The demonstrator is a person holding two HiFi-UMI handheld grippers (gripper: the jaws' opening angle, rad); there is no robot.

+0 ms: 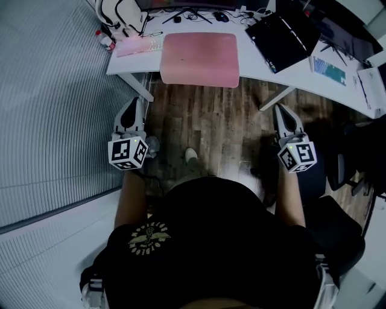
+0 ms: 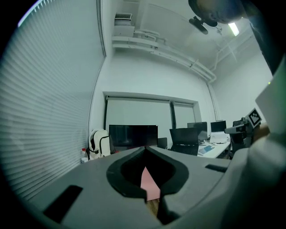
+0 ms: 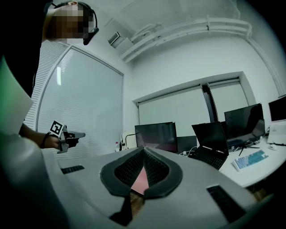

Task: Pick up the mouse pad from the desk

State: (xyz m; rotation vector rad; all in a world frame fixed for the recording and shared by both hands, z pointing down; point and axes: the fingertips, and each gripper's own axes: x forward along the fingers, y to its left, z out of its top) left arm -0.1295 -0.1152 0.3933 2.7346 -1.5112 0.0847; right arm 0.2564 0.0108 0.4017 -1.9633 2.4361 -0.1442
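Counts were taken as follows.

- Mouse pad [image 1: 199, 59]: one, pink.
- Keyboards: two, a pink keyboard [image 1: 140, 45] and a blue-keyed keyboard [image 1: 329, 70].
- Laptop [image 1: 282, 33]: one, black, lid open.
- Monitors: two were countable in the right gripper view, a near monitor [image 3: 155, 134] and a far monitor [image 3: 243, 120]. Further screens at the frame edge could not be counted with any certainty.
- Backpack [image 1: 120, 15]: one, white.
- Bottle [image 1: 105, 40]: one.
- Grippers: two, the left gripper [image 1: 137, 102] and the right gripper [image 1: 279, 110].
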